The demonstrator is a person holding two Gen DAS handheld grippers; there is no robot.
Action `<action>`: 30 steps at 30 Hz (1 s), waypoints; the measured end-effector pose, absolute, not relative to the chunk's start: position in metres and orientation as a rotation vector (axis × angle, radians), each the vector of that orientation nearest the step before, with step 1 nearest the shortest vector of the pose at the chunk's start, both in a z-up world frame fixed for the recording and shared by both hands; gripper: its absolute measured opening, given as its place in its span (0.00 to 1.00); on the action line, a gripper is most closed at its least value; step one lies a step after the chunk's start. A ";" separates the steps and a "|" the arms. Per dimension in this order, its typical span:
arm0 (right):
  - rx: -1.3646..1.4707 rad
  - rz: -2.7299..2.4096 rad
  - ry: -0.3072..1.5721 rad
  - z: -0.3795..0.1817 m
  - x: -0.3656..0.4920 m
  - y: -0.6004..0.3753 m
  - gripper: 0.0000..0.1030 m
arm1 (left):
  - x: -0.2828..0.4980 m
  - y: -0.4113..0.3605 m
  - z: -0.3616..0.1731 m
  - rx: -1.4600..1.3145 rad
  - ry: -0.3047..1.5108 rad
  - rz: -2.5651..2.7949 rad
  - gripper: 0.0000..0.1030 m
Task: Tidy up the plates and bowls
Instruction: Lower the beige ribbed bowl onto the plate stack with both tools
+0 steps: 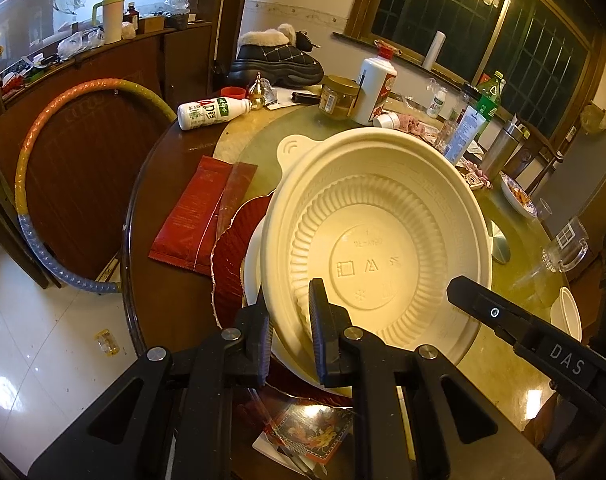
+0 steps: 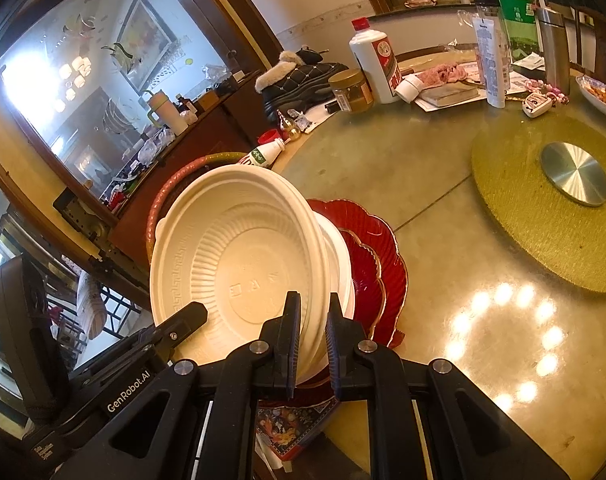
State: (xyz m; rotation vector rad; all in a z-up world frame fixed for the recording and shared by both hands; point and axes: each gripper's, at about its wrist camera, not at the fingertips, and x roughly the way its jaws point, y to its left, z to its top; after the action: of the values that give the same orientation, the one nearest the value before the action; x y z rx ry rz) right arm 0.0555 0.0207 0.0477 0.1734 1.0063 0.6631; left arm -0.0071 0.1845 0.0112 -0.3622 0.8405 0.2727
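Observation:
A cream plastic bowl is held tilted, its inside facing both cameras. My left gripper is shut on the near left part of its rim. My right gripper is shut on the rim at the other side. The right gripper's finger shows at the bowl's right edge in the left wrist view. Just behind the bowl is a stack: a white bowl, red scalloped plates with gold rims, and a patterned square plate lowest.
On the round table lie a red packet, a tipped milk bottle, a jar, a white liquor bottle and a boot. A woven mat with a metal disc lies right. A small white bowl and glass mug stand far right.

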 end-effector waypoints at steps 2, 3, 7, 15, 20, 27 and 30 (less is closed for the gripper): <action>0.179 0.666 1.012 0.047 0.056 0.020 0.12 | -0.006 0.186 0.011 -0.368 0.848 0.268 0.14; 0.184 0.667 1.014 0.047 0.056 0.020 0.12 | -0.005 0.186 0.011 -0.369 0.849 0.266 0.14; 0.196 0.671 1.023 0.046 0.059 0.019 0.12 | -0.004 0.187 0.010 -0.372 0.856 0.262 0.14; 0.206 0.675 1.034 0.046 0.060 0.019 0.12 | -0.003 0.187 0.009 -0.379 0.863 0.259 0.14; 0.213 0.677 1.042 0.045 0.062 0.019 0.12 | -0.002 0.188 0.009 -0.374 0.869 0.258 0.14; 0.232 0.685 1.060 0.048 0.068 0.019 0.12 | 0.002 0.192 0.017 -0.383 0.881 0.240 0.14; 0.232 0.688 1.053 0.054 0.068 0.020 0.12 | 0.003 0.191 0.025 -0.365 0.866 0.246 0.14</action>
State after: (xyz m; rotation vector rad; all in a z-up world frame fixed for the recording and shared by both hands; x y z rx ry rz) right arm 0.0683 0.0204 0.0544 0.2320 1.0531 0.6882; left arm 0.0033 0.1908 0.0249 -0.3653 0.8656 0.2461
